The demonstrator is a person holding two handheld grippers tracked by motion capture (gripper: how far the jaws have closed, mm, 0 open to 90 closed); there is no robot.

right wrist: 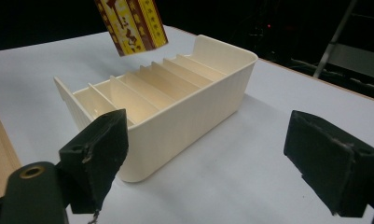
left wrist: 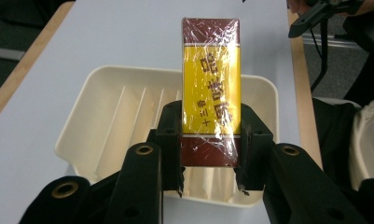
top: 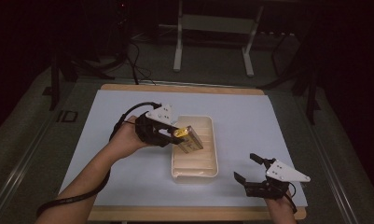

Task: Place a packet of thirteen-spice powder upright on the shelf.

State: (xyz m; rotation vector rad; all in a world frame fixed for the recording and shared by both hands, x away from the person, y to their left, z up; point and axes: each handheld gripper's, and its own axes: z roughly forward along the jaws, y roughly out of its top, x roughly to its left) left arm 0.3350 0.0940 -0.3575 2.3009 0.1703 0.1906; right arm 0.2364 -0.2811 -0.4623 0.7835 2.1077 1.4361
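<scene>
The left gripper (top: pixel 175 134) is pinching a box (top: pixel 188 139). The box is yellow in the middle and dark red at both ends, and it is wrapped in shiny clear film. In the left gripper view the two black jaws press on the long sides of the box (left wrist: pixel 211 88), near its lower end. Most of the box sticks out past the jaws. There is writing on the yellow part.

The box is up in the air, not lying down. It hangs over a cream tray (top: pixel 211 128) and does not touch it. In the high view the box is tilted and sits above the left part of the tray, with the left hand (top: pixel 128 137) just beside the tray's left wall. In the right gripper view the far end of the box (right wrist: pixel 131 25) hangs above the tray (right wrist: pixel 189 116), clear of its top edge.

The tray has thin walls inside that cut it into slots. It stands on a pale sheet (top: pixel 250 121) on the table.

The right gripper (top: pixel 251 169) is well apart from the tray, near the front right corner of the sheet. Its jaws are spread wide and hold nothing.
</scene>
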